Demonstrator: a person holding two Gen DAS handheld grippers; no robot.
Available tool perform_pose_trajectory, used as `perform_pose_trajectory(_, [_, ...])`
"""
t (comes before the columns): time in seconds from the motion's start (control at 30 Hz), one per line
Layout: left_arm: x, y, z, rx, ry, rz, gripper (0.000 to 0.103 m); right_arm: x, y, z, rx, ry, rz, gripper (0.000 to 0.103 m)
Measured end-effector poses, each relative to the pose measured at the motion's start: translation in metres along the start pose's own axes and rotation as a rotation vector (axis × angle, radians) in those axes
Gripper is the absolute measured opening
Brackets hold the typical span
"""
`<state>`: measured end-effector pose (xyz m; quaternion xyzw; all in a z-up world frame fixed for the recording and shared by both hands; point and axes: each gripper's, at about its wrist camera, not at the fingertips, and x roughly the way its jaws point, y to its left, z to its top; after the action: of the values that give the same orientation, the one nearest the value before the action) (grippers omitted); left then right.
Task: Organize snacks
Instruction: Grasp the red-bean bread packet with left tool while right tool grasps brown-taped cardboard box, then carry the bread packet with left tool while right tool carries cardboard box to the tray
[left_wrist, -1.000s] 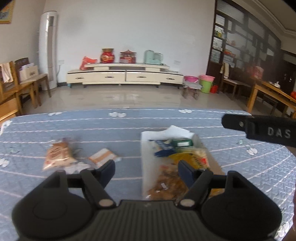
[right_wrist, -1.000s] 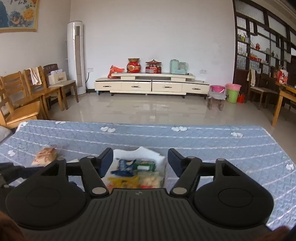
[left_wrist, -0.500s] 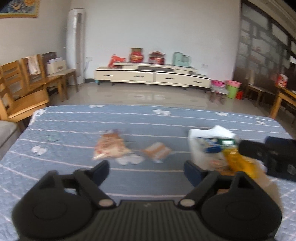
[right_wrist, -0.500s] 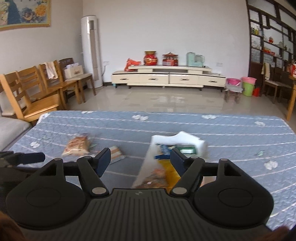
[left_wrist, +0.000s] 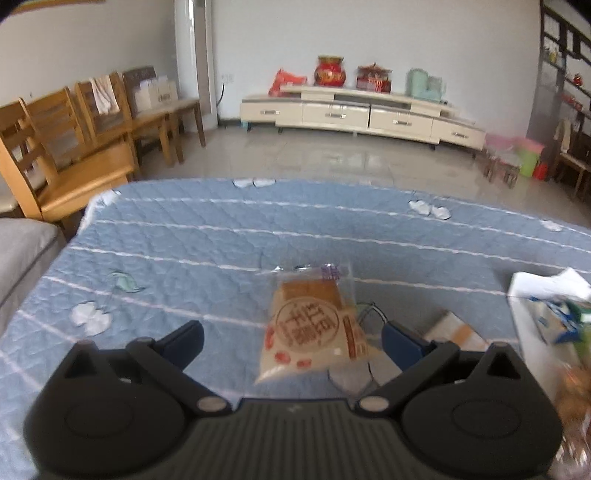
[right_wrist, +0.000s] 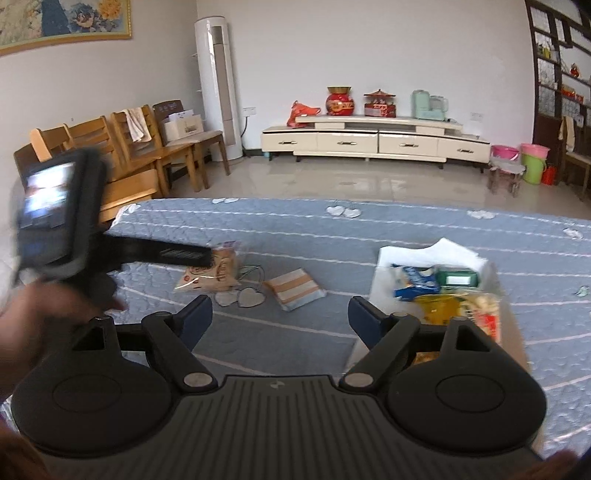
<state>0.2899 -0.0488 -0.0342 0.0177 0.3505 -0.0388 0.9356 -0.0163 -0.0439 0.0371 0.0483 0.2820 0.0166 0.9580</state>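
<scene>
**Left gripper over the wrapped cake, snack box waiting at the right**

The left gripper is hovering low above the blue quilted table cover, and its jaws are standing wide apart with nothing between the pads. A wrapped cake packet with a round red print is lying flat on the cover, sitting in the gap between the two fingers; I cannot tell if a finger is touching it. Just to the right of it, a striped orange packet is lying near two heart patterns on the cloth. The right gripper is also spread open and is holding nothing. The white box is standing at the right side of the table, and it is containing several snacks, among them a blue packet and a green packet.
</scene>
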Motion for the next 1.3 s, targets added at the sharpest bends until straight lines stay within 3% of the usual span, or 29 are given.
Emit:
perform_pose_trajectory(0.2, [0.051,-0.013,0.003,0.08,0.086,0.064,0.102,0.019,0.001,-0.009,-0.017,0.034,-0.015,0.103])
perform_pose_trajectory(0.3, [0.06,0.001,-0.004,0.054,0.104,0.041,0.102,0.034,-0.002,-0.007,-0.02,0.052,-0.018,0.103])
perform_pose_trajectory(0.37, [0.061,0.012,-0.012,0.045,0.104,0.026,0.096,0.045,-0.004,-0.003,-0.033,0.064,-0.024,0.103])
perform_pose_trajectory(0.47, [0.054,0.023,-0.015,0.047,0.084,-0.035,0.079,0.076,-0.009,0.011,-0.06,0.113,-0.009,0.103])
perform_pose_trajectory(0.57, [0.043,0.028,-0.019,0.091,0.064,-0.059,0.069,0.111,-0.015,0.025,-0.089,0.191,0.029,0.103])
perform_pose_trajectory(0.77, [0.021,0.05,-0.032,0.063,0.054,-0.063,0.068,0.183,-0.015,0.034,-0.229,0.314,0.022,0.103])
perform_pose_trajectory(1.0, [-0.002,0.058,-0.039,0.046,0.019,-0.049,0.068,0.229,-0.019,0.029,-0.216,0.38,0.018,0.103])
perform_pose_trajectory(1.07, [-0.006,0.056,-0.039,0.042,0.01,-0.042,0.068,0.228,-0.023,0.03,-0.17,0.366,0.035,0.097])
perform_pose_trajectory(1.1, [-0.008,0.053,-0.039,0.04,0.005,-0.042,0.068,0.227,-0.022,0.03,-0.171,0.354,0.033,0.071])
perform_pose_trajectory(1.13, [-0.01,0.051,-0.04,0.036,0.004,-0.047,0.068,0.224,-0.022,0.031,-0.167,0.348,0.032,0.062])
perform_pose_trajectory(1.3, [-0.03,0.046,-0.044,0.012,-0.013,-0.042,0.068,0.203,-0.019,0.028,-0.152,0.317,0.001,0.062])
